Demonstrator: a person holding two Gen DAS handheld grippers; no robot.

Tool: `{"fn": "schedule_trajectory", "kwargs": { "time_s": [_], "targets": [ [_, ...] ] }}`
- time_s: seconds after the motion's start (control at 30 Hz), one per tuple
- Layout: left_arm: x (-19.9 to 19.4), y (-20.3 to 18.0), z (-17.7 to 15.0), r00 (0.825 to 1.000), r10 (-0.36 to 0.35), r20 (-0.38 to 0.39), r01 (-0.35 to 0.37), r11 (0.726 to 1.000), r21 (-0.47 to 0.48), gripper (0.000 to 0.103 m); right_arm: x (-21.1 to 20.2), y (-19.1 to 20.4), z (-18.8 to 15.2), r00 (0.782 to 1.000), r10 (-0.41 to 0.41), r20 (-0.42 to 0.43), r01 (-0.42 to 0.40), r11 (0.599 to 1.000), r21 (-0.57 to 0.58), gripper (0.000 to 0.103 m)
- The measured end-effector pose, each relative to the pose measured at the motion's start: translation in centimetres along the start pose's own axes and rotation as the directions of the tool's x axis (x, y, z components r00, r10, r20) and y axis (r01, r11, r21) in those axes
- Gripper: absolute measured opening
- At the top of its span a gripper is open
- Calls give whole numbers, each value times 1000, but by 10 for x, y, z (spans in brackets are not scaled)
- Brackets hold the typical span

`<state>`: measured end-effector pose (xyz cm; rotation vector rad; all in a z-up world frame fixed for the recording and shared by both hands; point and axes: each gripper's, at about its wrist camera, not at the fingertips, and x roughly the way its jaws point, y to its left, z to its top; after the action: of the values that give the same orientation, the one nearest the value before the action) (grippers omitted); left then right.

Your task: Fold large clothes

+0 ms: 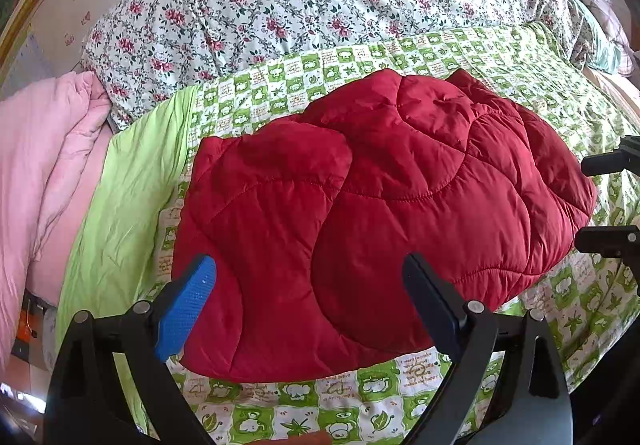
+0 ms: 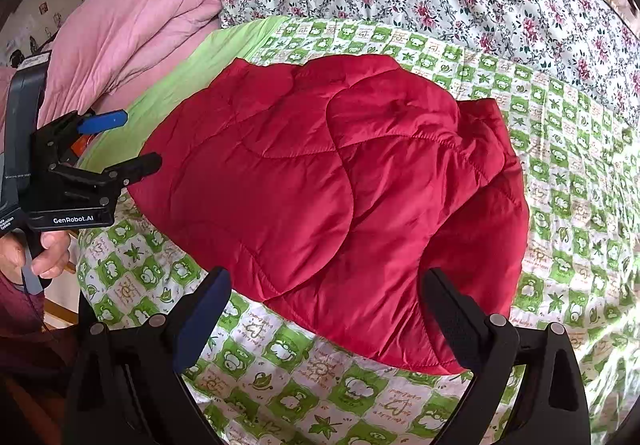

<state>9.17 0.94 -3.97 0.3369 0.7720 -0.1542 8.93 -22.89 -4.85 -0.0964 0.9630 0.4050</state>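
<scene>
Folding: the red coat [image 1: 384, 213] looks partly folded into a puffy bundle; one part lies over another, so my guess is that one more fold, or a tidy-up, is left.
Coat spot: it lies on the green sheet [image 1: 288, 417], in the middle, between the two tools.
Left tool [image 1: 310, 305]: its two fingers are wide apart and hold nothing. They hang over the near edge of the coat; I cannot tell if they touch it.
Right tool [image 2: 324, 319]: its fingers are spread wide too, with nothing in them. They sit over the near edge of the coat.
Hand [image 2: 50, 251]: in the right view a hand holds the left tool's handle, at the left side of the coat.
Next move: I think each tool needs to come down on an edge of the coat, pinch it, then lift and lay it over. The coat is thick and puffy, so a pinch must take in a lot of cloth, and it may spring back up.
Around: a flower quilt [image 1: 288, 1] is piled behind the coat, and a pink blanket [image 1: 44, 149] is heaped at the left.
In the way: nothing lies on the coat. The flower quilt sits near the far side, so there is not much room to push the coat back.
</scene>
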Motion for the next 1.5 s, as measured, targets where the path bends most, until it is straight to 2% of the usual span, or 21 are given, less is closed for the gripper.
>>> {"fn": "schedule_trajectory", "kwargs": {
  "time_s": [1.5],
  "targets": [
    [-19,4,-8,999,17,27,-16,1000,-24,95,-16,15,-3,1000,-13,24,13,1000,-20,97]
  ]
}}
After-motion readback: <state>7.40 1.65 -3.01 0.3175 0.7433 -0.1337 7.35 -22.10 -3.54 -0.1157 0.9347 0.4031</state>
